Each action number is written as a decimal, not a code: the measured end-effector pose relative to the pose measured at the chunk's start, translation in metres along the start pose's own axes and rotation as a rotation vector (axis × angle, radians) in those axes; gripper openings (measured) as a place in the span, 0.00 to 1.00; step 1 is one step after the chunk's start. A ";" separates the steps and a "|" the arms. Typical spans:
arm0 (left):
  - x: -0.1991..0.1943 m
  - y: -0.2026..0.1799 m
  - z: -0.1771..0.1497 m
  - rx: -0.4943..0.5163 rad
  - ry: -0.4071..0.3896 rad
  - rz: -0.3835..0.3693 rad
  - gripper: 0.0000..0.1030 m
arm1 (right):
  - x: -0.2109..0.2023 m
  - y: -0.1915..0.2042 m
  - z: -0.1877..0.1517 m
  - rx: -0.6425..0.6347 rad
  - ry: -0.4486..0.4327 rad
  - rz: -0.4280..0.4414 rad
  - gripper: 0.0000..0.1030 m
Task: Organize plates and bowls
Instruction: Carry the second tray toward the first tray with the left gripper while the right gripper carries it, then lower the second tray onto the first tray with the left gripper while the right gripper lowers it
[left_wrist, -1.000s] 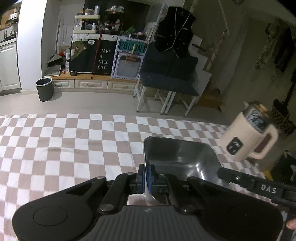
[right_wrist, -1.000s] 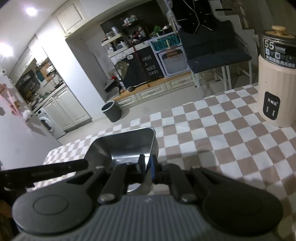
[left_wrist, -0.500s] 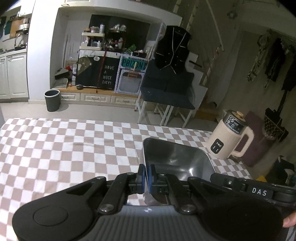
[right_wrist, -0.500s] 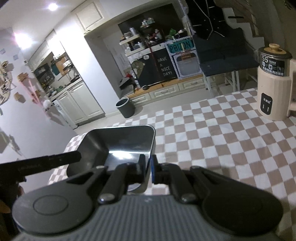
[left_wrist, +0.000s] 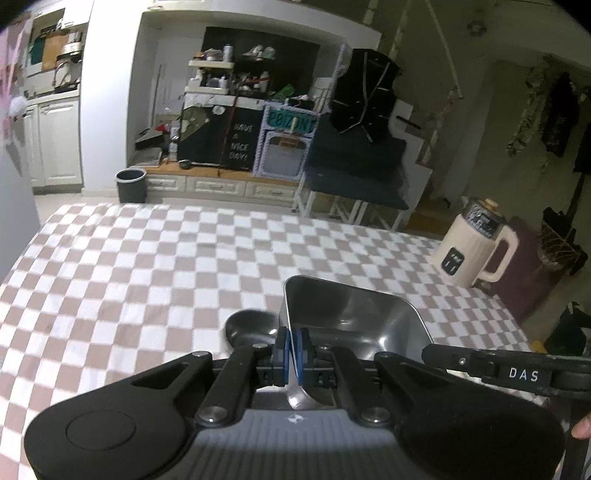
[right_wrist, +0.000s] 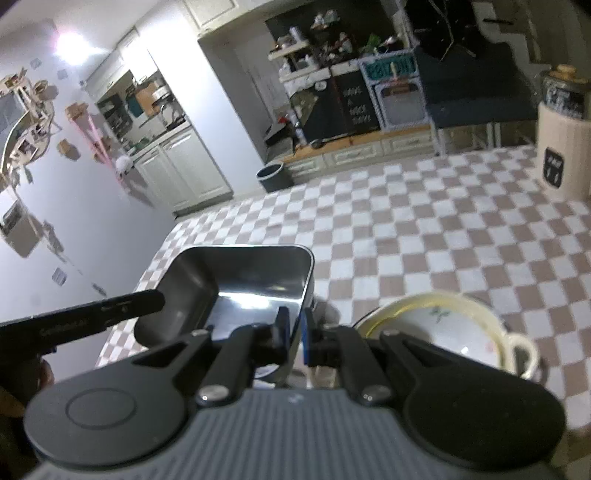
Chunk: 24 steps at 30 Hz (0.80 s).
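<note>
1 steel tray (left_wrist: 354, 317), its rim clenched by 2 tongs, left (left_wrist: 293, 349) and right (right_wrist: 294, 334).

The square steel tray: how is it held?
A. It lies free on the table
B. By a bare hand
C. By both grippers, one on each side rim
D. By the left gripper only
C: the left gripper and right gripper each pinch a rim of the square steel tray.
</note>
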<state>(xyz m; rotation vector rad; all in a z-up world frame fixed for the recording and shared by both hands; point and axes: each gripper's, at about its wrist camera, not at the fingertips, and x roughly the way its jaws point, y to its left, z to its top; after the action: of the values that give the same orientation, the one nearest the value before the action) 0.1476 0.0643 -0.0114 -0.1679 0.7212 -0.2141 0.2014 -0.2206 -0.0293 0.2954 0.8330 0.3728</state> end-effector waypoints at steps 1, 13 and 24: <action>0.000 0.005 -0.004 -0.002 0.000 0.011 0.03 | 0.004 0.002 0.000 -0.002 0.012 0.003 0.08; 0.009 0.052 -0.020 -0.053 0.057 0.074 0.04 | 0.038 0.032 0.004 -0.087 0.081 0.042 0.09; 0.032 0.062 -0.047 0.033 0.194 0.122 0.04 | 0.049 0.045 -0.010 -0.166 0.131 0.036 0.09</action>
<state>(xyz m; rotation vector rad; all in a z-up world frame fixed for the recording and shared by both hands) 0.1477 0.1129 -0.0806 -0.0717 0.9177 -0.1270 0.2145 -0.1577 -0.0502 0.1321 0.9201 0.4959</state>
